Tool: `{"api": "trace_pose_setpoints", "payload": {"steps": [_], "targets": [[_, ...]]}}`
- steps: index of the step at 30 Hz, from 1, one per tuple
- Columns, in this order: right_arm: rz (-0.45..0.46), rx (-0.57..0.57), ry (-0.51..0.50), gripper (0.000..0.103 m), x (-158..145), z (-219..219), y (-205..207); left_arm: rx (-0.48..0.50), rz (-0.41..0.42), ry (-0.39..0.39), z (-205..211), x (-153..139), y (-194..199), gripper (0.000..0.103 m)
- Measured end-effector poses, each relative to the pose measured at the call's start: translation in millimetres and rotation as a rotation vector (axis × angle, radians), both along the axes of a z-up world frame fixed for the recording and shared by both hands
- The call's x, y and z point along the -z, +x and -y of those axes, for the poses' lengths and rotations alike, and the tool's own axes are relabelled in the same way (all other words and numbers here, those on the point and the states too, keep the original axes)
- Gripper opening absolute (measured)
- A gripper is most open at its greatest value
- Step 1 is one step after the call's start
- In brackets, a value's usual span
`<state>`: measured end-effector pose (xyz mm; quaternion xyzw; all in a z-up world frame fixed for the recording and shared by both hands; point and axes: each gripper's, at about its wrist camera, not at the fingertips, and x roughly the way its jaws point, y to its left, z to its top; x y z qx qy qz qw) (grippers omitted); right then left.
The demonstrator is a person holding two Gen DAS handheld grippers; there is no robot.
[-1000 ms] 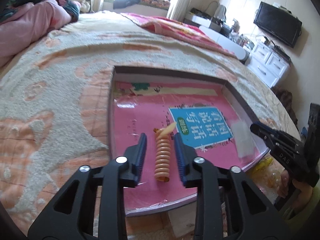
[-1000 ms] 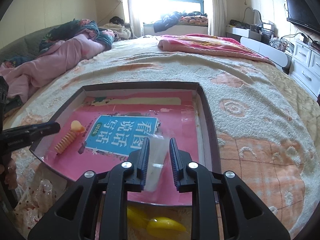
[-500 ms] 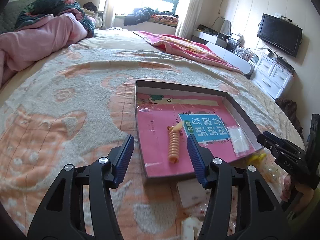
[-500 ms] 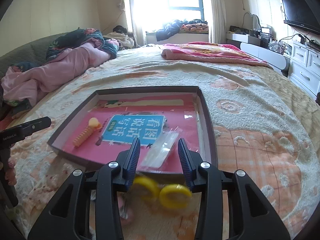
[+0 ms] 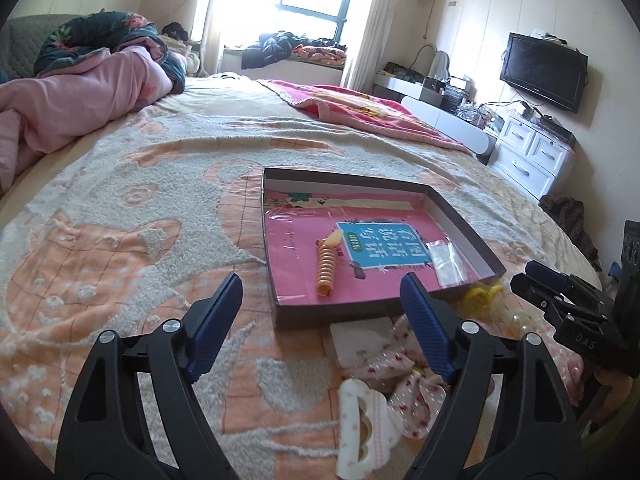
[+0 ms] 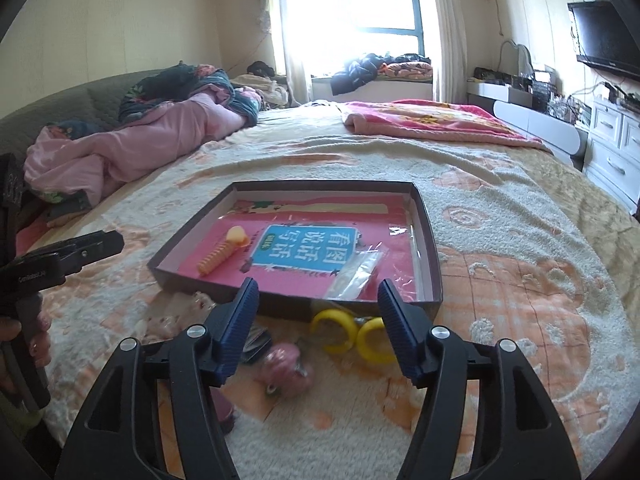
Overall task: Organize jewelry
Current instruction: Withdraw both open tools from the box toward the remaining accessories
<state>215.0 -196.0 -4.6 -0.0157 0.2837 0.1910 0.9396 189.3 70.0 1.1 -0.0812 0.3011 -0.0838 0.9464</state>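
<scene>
Orange coil hair tie (image 5: 327,265) left lying in the shallow box (image 5: 460,216), no longer flanked by blue pads as a second ago. Left gripper (image 5: 320,322) drawn back off the box, jaws just been opening, now spread wide with nothing between them, hanging over the bedspread (image 5: 120,208) short of the box's near wall. Same story on the other side: right gripper (image 6: 316,326) pulled back from the small clear bag (image 6: 356,268), jaws just been opening, standing apart and empty, the bag dropped inside the box near its right wall. Box seen smaller and farther off in both views than a second ago.

Coil tie ribbed like a spring, pale yellow knob at its far end, stretched lengthwise on the pink lining just left of the blue printed label (image 6: 308,250). Clear bag flat, crinkled, tilted, one corner over the label's edge.

Outside the box, near its front wall: two yellow rings (image 6: 352,334) side by side on the bedspread, a blurred pink round piece (image 6: 286,366) closer in, and in the left view a spotted fabric bow (image 5: 404,380) beside a white scalloped clip (image 5: 362,424). Fingers (image 6: 38,336) of the person's hand wrapped on the left gripper's handle at the right view's left edge.
</scene>
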Motion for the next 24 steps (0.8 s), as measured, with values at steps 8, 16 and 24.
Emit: {"api": "trace_pose_setpoints", "payload": {"steps": [8,16,24], "targets": [[-0.002,-0.025,-0.007,0.068,0,1,-25,0.022,0.004,0.005,3,1,-21,0.078],[-0.030,-0.032,-0.036,0.069,9,7,-48,0.081,-0.002,0.016,18,6,-40,0.078],[-0.064,0.004,-0.053,0.070,20,27,-61,0.197,0.004,0.051,52,15,-50,0.078]]}}
